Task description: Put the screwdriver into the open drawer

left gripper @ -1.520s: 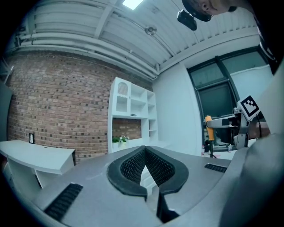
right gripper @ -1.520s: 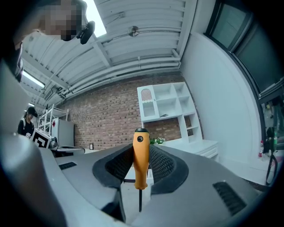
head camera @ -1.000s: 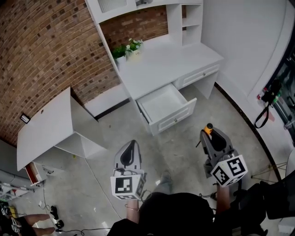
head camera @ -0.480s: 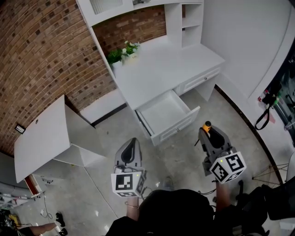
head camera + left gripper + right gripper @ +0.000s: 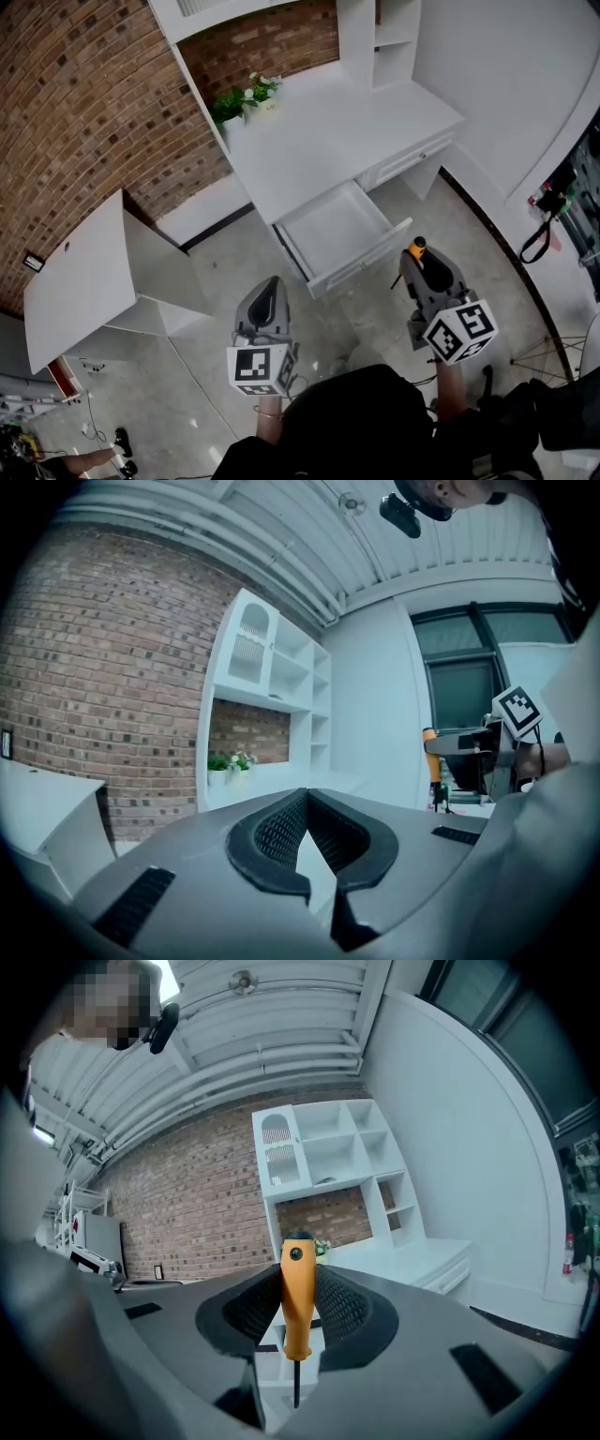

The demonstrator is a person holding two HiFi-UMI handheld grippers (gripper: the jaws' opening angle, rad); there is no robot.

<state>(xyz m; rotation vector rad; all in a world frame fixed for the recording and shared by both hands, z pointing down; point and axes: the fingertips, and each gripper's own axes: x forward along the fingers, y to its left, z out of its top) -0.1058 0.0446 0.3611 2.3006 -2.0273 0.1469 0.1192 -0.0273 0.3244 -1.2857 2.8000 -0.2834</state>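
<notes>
The right gripper (image 5: 418, 262) holds an orange-handled screwdriver (image 5: 297, 1297) upright, its fingers pressed on the handle and the thin metal tip pointing down. The left gripper (image 5: 270, 289) carries nothing, its fingers closed together. Both hang above the grey floor (image 5: 234, 272), near the open white drawer (image 5: 337, 223) of the white table (image 5: 328, 131).

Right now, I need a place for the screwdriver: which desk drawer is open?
The left drawer, pulled out with its white inside showing; the right drawer sits shut, flush with the desk.
</notes>
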